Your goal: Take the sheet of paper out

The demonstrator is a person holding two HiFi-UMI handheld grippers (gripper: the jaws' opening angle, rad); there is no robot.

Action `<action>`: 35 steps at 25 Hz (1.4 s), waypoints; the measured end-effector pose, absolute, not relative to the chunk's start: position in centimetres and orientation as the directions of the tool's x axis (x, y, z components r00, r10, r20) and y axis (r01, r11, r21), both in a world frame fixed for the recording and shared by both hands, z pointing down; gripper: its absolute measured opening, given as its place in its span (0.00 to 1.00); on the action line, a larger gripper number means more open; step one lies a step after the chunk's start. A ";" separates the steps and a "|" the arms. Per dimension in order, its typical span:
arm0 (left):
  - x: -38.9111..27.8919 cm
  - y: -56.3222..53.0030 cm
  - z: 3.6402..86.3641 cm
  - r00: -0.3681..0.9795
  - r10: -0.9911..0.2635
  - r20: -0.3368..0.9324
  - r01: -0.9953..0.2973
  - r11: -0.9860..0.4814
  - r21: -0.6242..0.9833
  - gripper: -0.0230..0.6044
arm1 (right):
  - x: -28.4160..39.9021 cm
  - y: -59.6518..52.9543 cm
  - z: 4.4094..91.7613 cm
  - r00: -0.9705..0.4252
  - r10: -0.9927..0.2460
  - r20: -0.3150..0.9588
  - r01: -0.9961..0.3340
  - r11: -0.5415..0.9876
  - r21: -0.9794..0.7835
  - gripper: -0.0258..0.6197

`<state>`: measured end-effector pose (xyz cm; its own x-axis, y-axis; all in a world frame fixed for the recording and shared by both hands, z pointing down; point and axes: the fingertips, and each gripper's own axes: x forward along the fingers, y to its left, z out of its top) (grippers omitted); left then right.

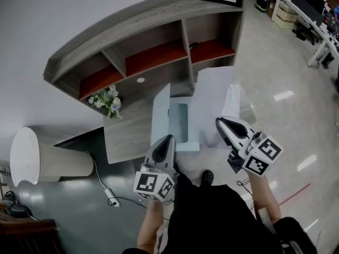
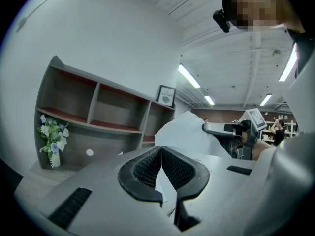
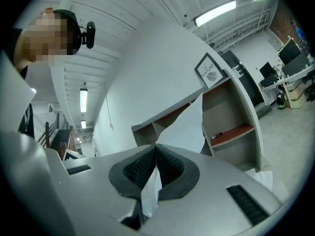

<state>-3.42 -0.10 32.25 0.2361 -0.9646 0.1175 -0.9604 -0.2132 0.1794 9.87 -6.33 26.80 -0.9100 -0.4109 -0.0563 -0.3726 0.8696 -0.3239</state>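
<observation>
**Two grippers, one sheet: paper held clear of folder**

Both forearms reach forward from the person's body, the grippers close to level and their marker cubes nearest the camera. The left gripper (image 1: 169,138) has its jaws pressed together on the near edge of the pale blue folder (image 1: 180,125), just below the raised cover. The right gripper (image 1: 219,122), just right of the folder, is clamped on the near edge of the sheet of paper (image 1: 212,99). The sheet stands up white beside the folder's right edge, outside it.

The head view alone shows the layout: the folder lies open on the grey desk (image 1: 127,134), one cover tilted up at its left. The flowers (image 1: 108,100) stand left of the folder, and the shelf unit (image 1: 148,41) curves behind it.

The gripper views give what that view cannot, the grips themselves. In the left gripper view, the ribbed pads (image 2: 147,168) meet on a thin pale strip, and the right gripper holds the sheet beyond. In the right gripper view, white paper runs down between the closed pads (image 3: 170,166) and rises in front of the shelves. A framed picture (image 3: 209,72) stands on top of the unit, beyond the folder.
</observation>
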 end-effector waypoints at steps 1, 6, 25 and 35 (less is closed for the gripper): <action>-3.2 -0.2 32.0 0.241 -0.963 0.119 -0.960 -0.218 0.178 0.06 | 10.1 -6.2 26.5 -0.911 -0.408 -0.068 -0.366 0.872 -0.326 0.06; -2.5 -0.5 31.2 0.261 -0.957 0.129 -0.956 -0.237 0.171 0.06 | 11.0 -5.6 25.6 -0.914 -0.392 -0.105 -0.343 0.884 -0.317 0.06; -1.8 -0.2 30.8 0.283 -0.947 0.150 -0.952 -0.258 0.163 0.06 | 11.0 -4.6 25.9 -0.922 -0.376 -0.094 -0.340 0.901 -0.271 0.06; -1.8 -0.1 31.1 0.279 -0.949 0.150 -0.952 -0.253 0.170 0.06 | 10.8 -4.7 26.3 -0.925 -0.370 -0.087 -0.335 0.902 -0.273 0.06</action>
<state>-1.75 -0.06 31.05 0.2789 -0.9486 0.1499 -0.9524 -0.2531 0.1699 10.83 -4.72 26.26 -0.9251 -0.3698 -0.0866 -0.3349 0.9018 -0.2730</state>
